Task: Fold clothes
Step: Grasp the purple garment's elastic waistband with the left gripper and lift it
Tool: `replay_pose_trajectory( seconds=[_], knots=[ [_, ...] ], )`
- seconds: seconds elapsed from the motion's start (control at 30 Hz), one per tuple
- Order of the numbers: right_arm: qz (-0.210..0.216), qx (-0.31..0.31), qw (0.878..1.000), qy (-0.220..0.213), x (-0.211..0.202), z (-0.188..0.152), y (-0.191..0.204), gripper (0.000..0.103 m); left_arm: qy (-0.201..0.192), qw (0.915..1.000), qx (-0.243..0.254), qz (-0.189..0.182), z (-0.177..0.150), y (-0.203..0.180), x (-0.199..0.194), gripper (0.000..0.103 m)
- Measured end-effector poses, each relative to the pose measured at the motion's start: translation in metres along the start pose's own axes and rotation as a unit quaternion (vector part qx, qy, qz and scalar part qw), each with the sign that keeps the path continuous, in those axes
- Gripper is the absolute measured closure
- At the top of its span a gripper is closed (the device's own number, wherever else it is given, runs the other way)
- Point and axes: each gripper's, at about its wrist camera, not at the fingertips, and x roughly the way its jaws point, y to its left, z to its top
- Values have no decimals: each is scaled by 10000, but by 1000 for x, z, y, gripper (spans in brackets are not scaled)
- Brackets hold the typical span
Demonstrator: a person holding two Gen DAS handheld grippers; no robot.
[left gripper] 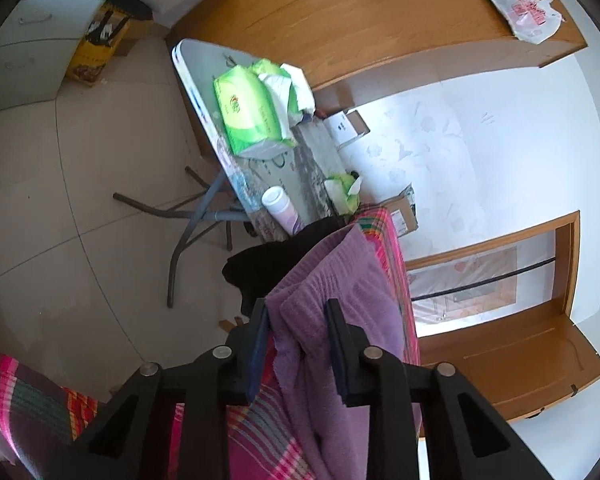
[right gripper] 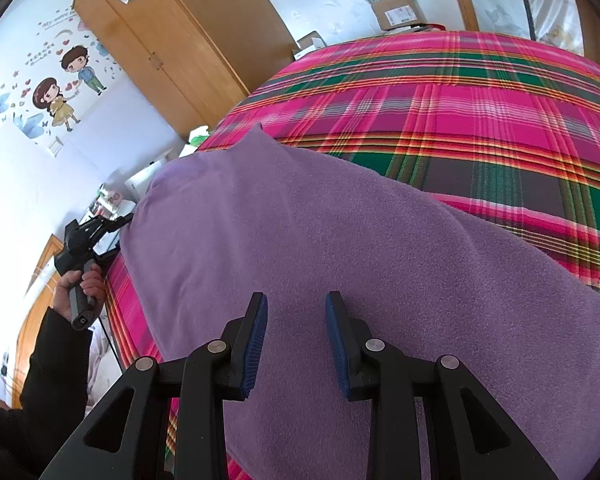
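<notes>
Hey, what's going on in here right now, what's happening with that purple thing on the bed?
A person is folding a purple fleece garment spread on a bed with a pink plaid cover. The left gripper has a bunched edge of the fleece between its fingers at the bed's side, near a cluttered folding table. The right gripper is open, jaws apart, over the flat middle of the fleece and gripping nothing. The fold does not look finished yet.

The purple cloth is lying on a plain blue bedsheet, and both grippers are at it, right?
Not quite: the bedsheet is not plain blue but pink, green and orange plaid, as the right wrist view shows. The purple cloth does lie on it, with the left gripper and the right gripper at it.
</notes>
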Motion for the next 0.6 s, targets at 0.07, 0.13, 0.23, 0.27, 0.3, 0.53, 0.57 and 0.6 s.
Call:
replay_pose_trajectory(
  seconds=[0.07, 0.13, 0.23, 0.27, 0.3, 0.53, 0.57, 0.6],
  knots=[
    [3, 5, 10000, 0, 0, 0, 0, 72, -74, 9999, 80, -24, 0, -6, -4, 77],
    [7, 13, 10000, -2, 0, -1, 0, 72, -114, 9998, 175, -14, 1, -11, -6, 80],
    [13, 20, 10000, -4, 0, -1, 0, 72, -160, 9994, 314, 33, 1, -19, -9, 82],
    [16, 23, 10000, -5, -1, -1, 0, 72, -177, 9992, 355, 40, 1, -22, -9, 82],
    [20, 27, 10000, -6, -1, -1, -1, 72, -193, 9990, 396, 47, 1, -25, -10, 82],
    [39, 51, 10000, -10, -1, -1, -2, 72, -308, 9970, 700, 85, 1, -48, -15, 83],
    [42, 55, 10000, -10, -1, -1, -2, 72, -321, 9965, 765, 73, 1, -53, -16, 83],
    [44, 58, 10000, -11, -1, -1, -3, 72, -339, 9958, 848, 57, 0, -59, -17, 83]
  ],
)
